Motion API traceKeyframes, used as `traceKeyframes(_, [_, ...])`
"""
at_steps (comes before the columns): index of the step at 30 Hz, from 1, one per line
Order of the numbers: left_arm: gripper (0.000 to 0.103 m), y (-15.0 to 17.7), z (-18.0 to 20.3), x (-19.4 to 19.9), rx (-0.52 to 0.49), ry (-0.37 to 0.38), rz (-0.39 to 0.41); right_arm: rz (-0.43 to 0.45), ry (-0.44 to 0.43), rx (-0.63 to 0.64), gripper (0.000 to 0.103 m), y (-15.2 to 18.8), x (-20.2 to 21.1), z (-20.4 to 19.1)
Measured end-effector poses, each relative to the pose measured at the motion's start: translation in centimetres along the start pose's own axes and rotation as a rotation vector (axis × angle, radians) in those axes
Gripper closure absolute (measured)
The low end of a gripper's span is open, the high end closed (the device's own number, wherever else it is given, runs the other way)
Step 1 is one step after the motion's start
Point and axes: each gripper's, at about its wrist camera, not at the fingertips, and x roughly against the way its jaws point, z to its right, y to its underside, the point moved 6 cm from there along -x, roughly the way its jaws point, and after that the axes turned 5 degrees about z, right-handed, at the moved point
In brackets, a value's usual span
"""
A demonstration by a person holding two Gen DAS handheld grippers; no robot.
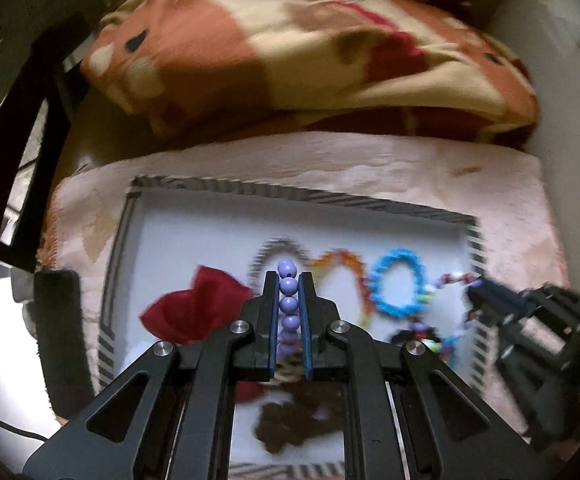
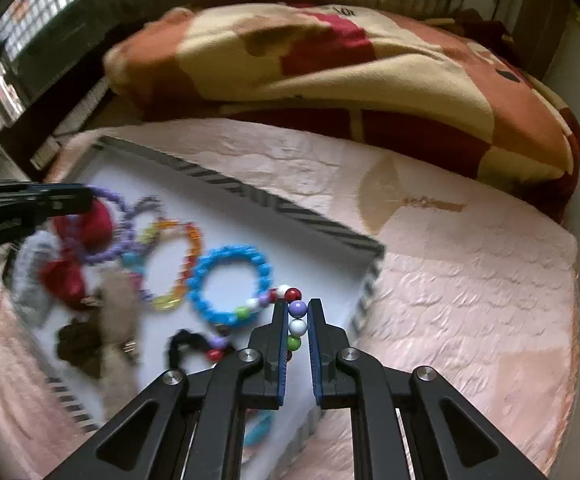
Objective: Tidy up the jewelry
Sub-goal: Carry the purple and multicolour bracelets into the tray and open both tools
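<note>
Jewelry: beaded bracelets and hair pieces lie in a shallow white tray (image 1: 130, 236) with a striped rim, set on a pink quilted bed cover (image 2: 469, 280).
Left tool: the left tool (image 1: 288, 280), at lower centre of the left wrist view, is closed on a strand of lilac beads (image 1: 288, 286), which run in a row between its blue-edged fingers (image 1: 270, 320).
Right tool: the right tool (image 2: 297, 308), at lower centre of the right wrist view, is clamped on a multicoloured bead strand (image 2: 297, 326); purple, white and green beads sit between its fingers, a red bead just past the tips.
Blue bracelet: the bright blue bracelet (image 2: 230, 284) lies flat at mid-tray, just left of the right tool's tips in the right wrist view.
Orange bracelet: the orange and yellow bracelet (image 2: 174, 264) lies beside the blue one, to its left in that view.
Red cloth piece: a red fabric item (image 1: 194, 308) rests at the tray's left side in the left wrist view.
Brown pieces: dark brown clumps (image 1: 290, 424) lie low in the tray; blurred.
Background: a folded red, orange and cream blanket (image 1: 309, 60) fills the upper frame.
</note>
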Motion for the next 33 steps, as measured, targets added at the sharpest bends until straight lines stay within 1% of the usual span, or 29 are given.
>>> traceKeyframes(3, [0.095, 0.0, -1.9, -1.3, 0.026, -0.049, -0.018, -0.006, 0.041, 0.035, 0.094, -0.6, -1.3, 0.4])
traceKeyframes(6, [0.095, 0.1, -3.6, -2.7, 0.052, -0.092, -0.036, -0.016, 0.038, 0.046, 0.094, -0.8, -2.4, 0.3])
traceKeyframes(9, [0.095, 0.4, -4.0, -3.5, 0.052, -0.108, -0.043, -0.047, 0.057, 0.053, 0.094, -0.6, -3.4, 0.4])
traceKeyframes(11, [0.095, 0.7, -4.1, -3.9, 0.050, -0.116, -0.048, -0.049, 0.051, 0.033, 0.094, -0.5, -3.4, 0.4])
traceKeyframes(13, [0.095, 0.4, -4.0, -4.2, 0.048, -0.127, -0.046, -0.043, 0.040, 0.004, 0.089, -0.3, -2.8, 0.5])
traceKeyframes(15, [0.095, 0.6, -4.2, -4.2, 0.055, -0.133, -0.041, -0.018, 0.028, -0.032, 0.074, -0.1, -1.7, 0.6])
traceKeyframes(16, [0.095, 0.7, -4.2, -4.1, 0.061, -0.132, -0.040, -0.006, 0.022, -0.049, 0.072, 0.0, -1.1, 0.5])
traceKeyframes(19, [0.087, 1.1, -4.1, -3.7, 0.068, -0.134, -0.033, 0.025, -0.011, -0.110, 0.072, 0.6, 1.0, -0.1])
traceKeyframes(20, [0.080, 1.4, -3.9, -3.3, 0.070, -0.132, -0.028, 0.034, -0.019, -0.130, 0.071, 0.9, 1.6, -0.3])
traceKeyframes(22, [0.069, 1.7, -3.7, -2.6, 0.075, -0.121, -0.015, 0.061, -0.038, -0.173, 0.068, 1.5, 3.0, -1.0])
traceKeyframes(24, [0.064, 1.7, -3.5, -1.8, 0.084, -0.121, 0.003, 0.086, -0.040, -0.196, 0.061, 1.8, 4.0, -2.2])
traceKeyframes(25, [0.061, 2.0, -3.4, -1.2, 0.090, -0.118, 0.013, 0.098, -0.037, -0.202, 0.061, 2.0, 4.5, -2.8])
traceKeyframes(28, [0.057, 2.6, -3.0, 0.4, 0.102, -0.112, 0.043, 0.120, -0.036, -0.224, 0.060, 2.5, 6.0, -3.9])
traceKeyframes(29, [0.056, 3.0, -2.9, 1.1, 0.099, -0.117, 0.054, 0.123, -0.032, -0.236, 0.058, 2.8, 6.5, -4.4])
traceKeyframes(31, [0.056, 3.9, -2.7, 2.2, 0.088, -0.126, 0.067, 0.131, -0.023, -0.255, 0.050, 3.1, 7.3, -5.0])
traceKeyframes(32, [0.056, 4.1, -2.6, 2.5, 0.082, -0.129, 0.070, 0.139, -0.017, -0.264, 0.044, 3.2, 7.9, -5.1])
traceKeyframes(33, [0.056, 4.6, -2.4, 3.2, 0.075, -0.135, 0.078, 0.148, -0.008, -0.269, 0.041, 3.3, 8.5, -5.2])
